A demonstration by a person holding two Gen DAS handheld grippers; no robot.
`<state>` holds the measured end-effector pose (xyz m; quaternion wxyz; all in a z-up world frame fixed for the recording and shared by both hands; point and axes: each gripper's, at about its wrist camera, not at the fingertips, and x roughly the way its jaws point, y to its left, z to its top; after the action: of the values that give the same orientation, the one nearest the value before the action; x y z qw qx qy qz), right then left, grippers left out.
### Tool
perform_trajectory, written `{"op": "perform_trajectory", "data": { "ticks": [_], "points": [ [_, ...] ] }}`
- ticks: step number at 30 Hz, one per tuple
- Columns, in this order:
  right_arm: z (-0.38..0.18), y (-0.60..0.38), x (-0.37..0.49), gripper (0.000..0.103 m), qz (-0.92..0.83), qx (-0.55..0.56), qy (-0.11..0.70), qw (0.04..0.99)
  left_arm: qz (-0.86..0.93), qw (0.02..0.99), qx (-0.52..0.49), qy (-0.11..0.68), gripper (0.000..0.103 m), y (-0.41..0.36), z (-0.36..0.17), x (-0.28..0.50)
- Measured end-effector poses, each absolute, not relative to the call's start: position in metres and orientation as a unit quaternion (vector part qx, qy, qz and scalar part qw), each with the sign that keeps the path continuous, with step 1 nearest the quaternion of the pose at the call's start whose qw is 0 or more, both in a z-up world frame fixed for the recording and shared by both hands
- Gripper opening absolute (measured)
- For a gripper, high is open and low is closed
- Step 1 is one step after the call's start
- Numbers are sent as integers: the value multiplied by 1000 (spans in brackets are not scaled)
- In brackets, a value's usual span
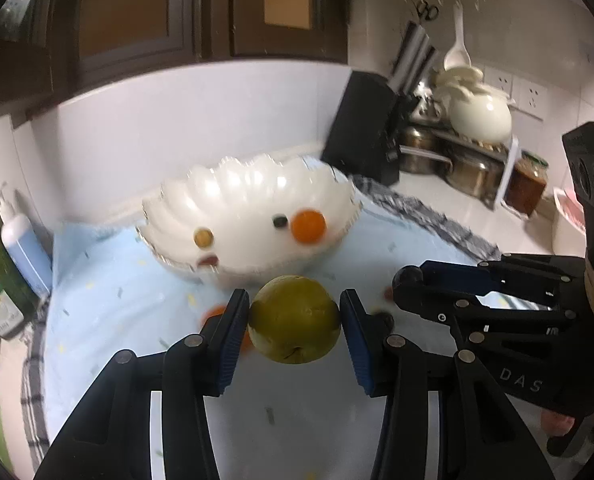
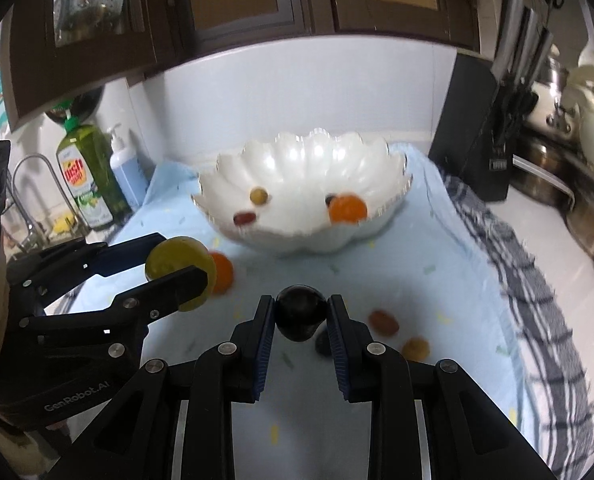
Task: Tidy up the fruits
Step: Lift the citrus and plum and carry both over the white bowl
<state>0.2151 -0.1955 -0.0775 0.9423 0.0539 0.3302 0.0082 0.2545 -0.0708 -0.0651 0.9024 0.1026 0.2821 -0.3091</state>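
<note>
My left gripper (image 1: 295, 320) is shut on a yellow-green pear (image 1: 295, 319), held above the light blue cloth (image 1: 117, 292); the same pear (image 2: 177, 268) shows in the right wrist view. A dark plum (image 2: 300, 311) is pinched in my right gripper (image 2: 301, 314), which is shut on it. Ahead of both stands a white scalloped bowl (image 1: 249, 196) (image 2: 309, 160). Inside it lie an orange (image 1: 308, 226) (image 2: 347, 209) and a few small fruits. Loose on the cloth are another orange (image 2: 221, 272) and small fruits (image 2: 383, 322).
A black knife block (image 1: 361, 128) (image 2: 477, 140) stands right of the bowl, with steel pots (image 1: 469, 168) and a white jug (image 1: 481, 116) beyond. Dish soap (image 2: 87, 176) and a pump bottle (image 1: 21, 240) stand at the left near a tap (image 2: 37, 184). A checked towel (image 2: 537, 280) lies under the cloth.
</note>
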Motion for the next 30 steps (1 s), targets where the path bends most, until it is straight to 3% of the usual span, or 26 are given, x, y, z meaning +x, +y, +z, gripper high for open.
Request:
{"op": "perform_trajectory", "data": {
  "ticks": [16,30],
  "points": [
    [-20,-207,282,28,12,37,275,961,-282,927,88,232,46,-76,-12,311],
    [-21,-238,392,28,7,25,336,942,-261,920,112,272,46,-109,-19,406]
  ]
}}
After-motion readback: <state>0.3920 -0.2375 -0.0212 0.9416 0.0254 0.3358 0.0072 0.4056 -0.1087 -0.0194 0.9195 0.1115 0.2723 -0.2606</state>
